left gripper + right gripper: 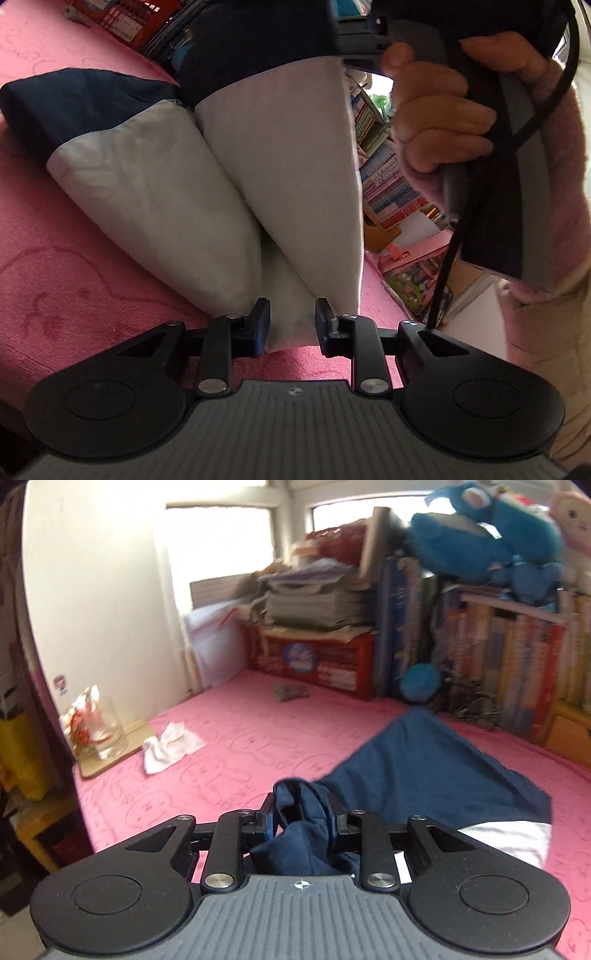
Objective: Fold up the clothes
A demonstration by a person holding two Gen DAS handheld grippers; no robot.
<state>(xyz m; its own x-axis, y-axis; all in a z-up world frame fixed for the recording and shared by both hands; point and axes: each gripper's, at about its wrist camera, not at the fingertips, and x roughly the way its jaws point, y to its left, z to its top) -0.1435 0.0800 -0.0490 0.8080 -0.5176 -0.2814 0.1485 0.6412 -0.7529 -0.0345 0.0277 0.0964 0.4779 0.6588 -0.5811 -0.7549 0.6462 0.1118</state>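
matt cloth garment (295, 184), plush blanket (74, 288)

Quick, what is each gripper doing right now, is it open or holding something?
Left gripper: shut on the garment's white corner.
Right gripper: shut on the garment's bunched navy part.

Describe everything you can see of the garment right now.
The garment is thin woven-looking cloth, navy at one end and white at the other. It lies partly on the pink blanket, partly lifted. In the left view two white folds run down to a point between the left tongs, whose jaws have closed on it. In the right view the right tongs are shut on a bunched navy edge, and the navy panel spreads flat behind, with a white band showing at its right side.
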